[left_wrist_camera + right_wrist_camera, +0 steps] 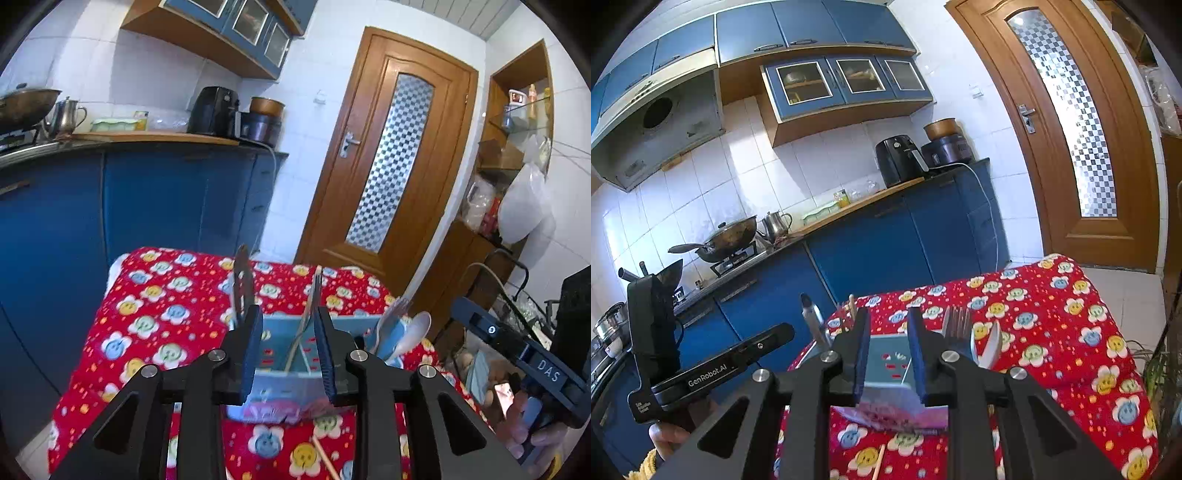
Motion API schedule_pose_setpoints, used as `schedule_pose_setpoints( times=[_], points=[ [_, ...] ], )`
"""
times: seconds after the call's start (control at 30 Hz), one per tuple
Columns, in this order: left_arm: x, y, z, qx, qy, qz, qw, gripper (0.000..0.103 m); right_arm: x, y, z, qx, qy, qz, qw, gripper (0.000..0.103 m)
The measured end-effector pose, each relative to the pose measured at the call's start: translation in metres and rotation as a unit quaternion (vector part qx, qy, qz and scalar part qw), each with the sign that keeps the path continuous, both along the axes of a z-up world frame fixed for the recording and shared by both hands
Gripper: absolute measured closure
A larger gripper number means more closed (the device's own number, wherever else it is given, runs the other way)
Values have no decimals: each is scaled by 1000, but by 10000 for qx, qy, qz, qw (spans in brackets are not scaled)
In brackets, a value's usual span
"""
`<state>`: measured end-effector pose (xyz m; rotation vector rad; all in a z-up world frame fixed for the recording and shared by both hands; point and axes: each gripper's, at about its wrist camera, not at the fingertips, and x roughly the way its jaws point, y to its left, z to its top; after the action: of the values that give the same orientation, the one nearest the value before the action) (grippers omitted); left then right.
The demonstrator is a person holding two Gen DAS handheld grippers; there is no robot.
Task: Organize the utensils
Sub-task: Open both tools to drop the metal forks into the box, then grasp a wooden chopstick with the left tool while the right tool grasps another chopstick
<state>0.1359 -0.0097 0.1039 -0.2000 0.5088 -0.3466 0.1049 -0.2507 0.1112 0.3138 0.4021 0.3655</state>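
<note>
A light blue utensil holder with compartments stands on the red flowered tablecloth. It holds a knife at the left, a thin utensil in the middle, and a fork and spoon at the right. My left gripper hovers open just above the holder, its jaws on either side of the middle compartment. My right gripper is open above the same holder, with the fork and spoon to its right and the knife to its left. A wooden chopstick lies on the cloth in front.
Blue kitchen cabinets and a counter with an air fryer stand behind the table. A wooden door is at the right. A wok sits on the stove. The other hand-held gripper shows at the right edge.
</note>
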Motion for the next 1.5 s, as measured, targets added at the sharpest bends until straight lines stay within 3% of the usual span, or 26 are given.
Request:
schedule_pose_setpoints(
  times=[0.47,0.8,1.5],
  points=[
    [-46,14,-12,207,565,134,9981,73,-56,-3,-17,-91,499,-218,9985,66],
    [-75,13,-40,452,1138,147,9924,71,-86,-8,-43,-98,920,-245,9954,58],
    [-66,-1,-108,807,2394,42,9676,71,-104,-30,-82,-291,1386,-453,9889,47]
  ],
)
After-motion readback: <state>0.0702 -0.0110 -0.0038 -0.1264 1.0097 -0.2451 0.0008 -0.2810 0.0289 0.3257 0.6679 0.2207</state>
